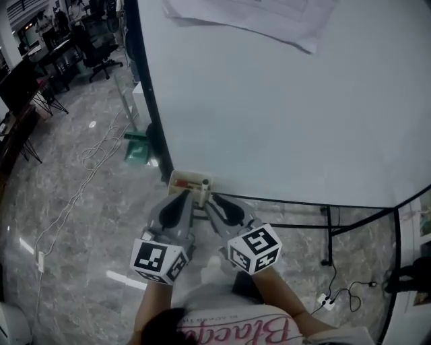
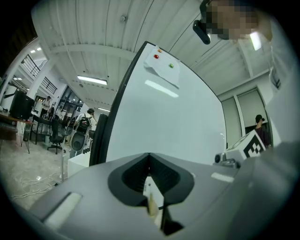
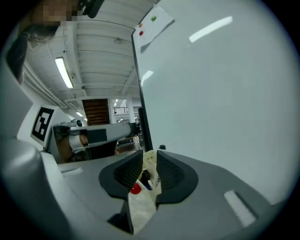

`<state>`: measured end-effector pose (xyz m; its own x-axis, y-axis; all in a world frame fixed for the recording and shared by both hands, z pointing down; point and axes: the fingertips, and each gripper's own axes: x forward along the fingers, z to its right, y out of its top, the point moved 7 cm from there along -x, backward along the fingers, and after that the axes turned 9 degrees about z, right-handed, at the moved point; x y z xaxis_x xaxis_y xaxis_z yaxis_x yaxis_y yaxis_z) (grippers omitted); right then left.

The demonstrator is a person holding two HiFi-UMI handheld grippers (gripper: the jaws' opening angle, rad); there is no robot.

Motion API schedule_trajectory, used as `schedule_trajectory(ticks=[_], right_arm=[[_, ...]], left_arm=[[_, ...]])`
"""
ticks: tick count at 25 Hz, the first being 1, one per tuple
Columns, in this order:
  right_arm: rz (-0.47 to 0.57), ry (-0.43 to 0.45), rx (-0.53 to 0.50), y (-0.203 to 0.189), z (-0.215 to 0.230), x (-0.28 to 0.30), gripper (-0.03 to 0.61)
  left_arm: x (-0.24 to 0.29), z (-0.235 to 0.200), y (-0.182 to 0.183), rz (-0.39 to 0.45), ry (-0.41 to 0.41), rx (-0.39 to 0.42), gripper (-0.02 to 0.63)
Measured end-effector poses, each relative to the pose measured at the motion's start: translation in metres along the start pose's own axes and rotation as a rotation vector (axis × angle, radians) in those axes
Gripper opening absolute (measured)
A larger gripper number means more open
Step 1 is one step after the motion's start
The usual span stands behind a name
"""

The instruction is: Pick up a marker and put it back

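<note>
A cream marker holder (image 1: 183, 180) hangs at the lower left corner of the whiteboard (image 1: 283, 101). A pale marker (image 1: 203, 193) sticks out of it towards me, between the two grippers. My left gripper (image 1: 183, 197) points at the holder from below, its jaws touching at the tips (image 2: 149, 155). Just right of the pale marker is my right gripper (image 1: 214, 201). In the right gripper view its jaws (image 3: 150, 161) stand a narrow gap apart. Through the gap show the holder (image 3: 151, 169), a red cap (image 3: 135, 189) and a blue cap (image 3: 147, 185). I see nothing clamped between them.
A sheet of paper (image 1: 256, 17) is pinned high on the board with magnets (image 2: 156, 56). The board's black frame and stand (image 1: 330, 236) run along its lower right. Cables (image 1: 81, 182) and a power strip (image 1: 326, 301) lie on the marble floor. Office chairs (image 1: 101, 57) stand far left.
</note>
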<state>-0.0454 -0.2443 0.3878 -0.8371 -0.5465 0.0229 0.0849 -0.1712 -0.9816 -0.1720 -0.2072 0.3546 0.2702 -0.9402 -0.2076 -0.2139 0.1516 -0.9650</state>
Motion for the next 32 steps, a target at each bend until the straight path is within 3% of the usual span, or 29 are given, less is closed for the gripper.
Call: schedule_trajectory(ticks=[8,14,24,32], right_arm=[[-0.071,0.021,0.024,-0.017,0.018,0.037,0.089],[-0.085,0.045,0.026,-0.015,0.011,0.044,0.063],[0.15,-0.007,-0.017,0.052,0.006,0.021,0.063],[0.317,0.021,0.006,0.083,-0.004,0.004,0.063]], left_arm=[[0.02,-0.025,-0.004,-0.007,0.024,0.0,0.0],[0.022,-0.035,0.0,-0.006,0.017,0.001,0.0],[0.035,-0.033,0.007,0.022,-0.069,-0.008,0.0],[0.037,-0.025,0.019,0.064,-0.112,0.005,0.0]])
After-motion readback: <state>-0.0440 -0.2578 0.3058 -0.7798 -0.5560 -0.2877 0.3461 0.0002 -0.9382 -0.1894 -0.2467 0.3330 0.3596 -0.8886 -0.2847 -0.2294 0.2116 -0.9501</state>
